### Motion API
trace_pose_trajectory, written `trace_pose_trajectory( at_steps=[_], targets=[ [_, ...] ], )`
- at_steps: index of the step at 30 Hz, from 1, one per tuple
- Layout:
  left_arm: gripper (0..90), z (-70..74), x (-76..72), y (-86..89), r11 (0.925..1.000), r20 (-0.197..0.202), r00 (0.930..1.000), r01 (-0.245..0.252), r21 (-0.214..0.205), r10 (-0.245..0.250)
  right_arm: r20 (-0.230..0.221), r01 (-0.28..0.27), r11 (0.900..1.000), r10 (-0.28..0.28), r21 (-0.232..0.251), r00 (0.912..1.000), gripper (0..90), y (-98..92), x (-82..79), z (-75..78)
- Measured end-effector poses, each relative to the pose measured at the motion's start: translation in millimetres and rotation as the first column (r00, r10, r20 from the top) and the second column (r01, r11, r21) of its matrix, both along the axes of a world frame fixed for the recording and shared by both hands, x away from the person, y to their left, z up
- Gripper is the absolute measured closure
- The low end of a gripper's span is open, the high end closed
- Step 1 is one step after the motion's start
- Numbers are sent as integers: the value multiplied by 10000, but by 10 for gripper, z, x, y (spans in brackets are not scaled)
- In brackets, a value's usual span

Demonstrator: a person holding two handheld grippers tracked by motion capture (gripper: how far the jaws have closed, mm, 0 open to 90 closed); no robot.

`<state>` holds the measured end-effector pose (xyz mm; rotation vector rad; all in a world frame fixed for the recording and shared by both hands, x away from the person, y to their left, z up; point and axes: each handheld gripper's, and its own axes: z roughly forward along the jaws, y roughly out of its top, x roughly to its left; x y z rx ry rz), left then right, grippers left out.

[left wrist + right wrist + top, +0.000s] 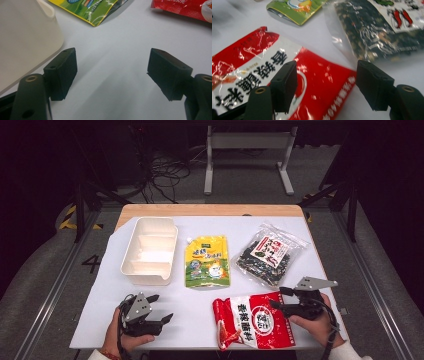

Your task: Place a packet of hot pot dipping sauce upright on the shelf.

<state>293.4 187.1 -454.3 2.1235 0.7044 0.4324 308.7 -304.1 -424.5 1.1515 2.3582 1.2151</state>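
The red packet [254, 320] lay flat at the near edge of the tabletop [195, 312], right of centre. The right gripper [276, 297] hung over its right end, fingers apart and not pressing it. The left gripper [160, 308], fingers apart and empty, rested near the white tray [131, 268].

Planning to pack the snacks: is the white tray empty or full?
Empty: the white plastic divided tray shows bare compartments, and all three packets lie on the table outside it.

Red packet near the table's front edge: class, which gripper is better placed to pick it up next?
Right. The right gripper hovers open over the red packet; the left gripper sits open over bare table near the white tray.
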Motion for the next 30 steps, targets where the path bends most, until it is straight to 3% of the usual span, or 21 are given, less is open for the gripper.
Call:
trace_pose_trajectory(
  at_steps=[5,7,11,13,15,18,23,27,30],
  targets=[
    [256,-2,11,-41,9998,36,9999,120,136,-120,-525,611,9981,-609,16,9968,303,-184,-137,-64],
    [256,-1,19,-54,9997,51,9998,215,134,-215,-767,913,9955,-892,244,9931,302,-266,-196,-97],
    [244,-2,48,-88,9994,-23,9995,321,151,-321,-1245,556,9967,-479,592,9911,306,-300,-299,-177],
    [244,-2,55,-112,9989,-1,9991,428,181,-428,-1237,492,9964,-404,684,9915,315,-289,-317,-185],
    [246,1,50,-138,9984,51,9987,512,222,-513,-1305,616,9972,-556,422,9899,333,-254,-354,-202],
    [244,0,50,-153,9980,47,9983,580,268,-581,-1443,530,9960,-421,721,9886,348,-253,-381,-218],
    [239,-1,53,-161,9980,0,9984,565,281,-566,-1922,452,9932,-238,1075,9811,359,-238,-376,-274],
    [237,-1,63,-162,9982,-31,9986,529,273,-528,-2007,-73,9914,337,1306,9791,396,-159,-356,-293],
    [236,1,77,-175,9982,-51,9986,536,254,-534,-2053,-182,9909,456,1336,9776,454,-94,-318,-301]
  ],
)
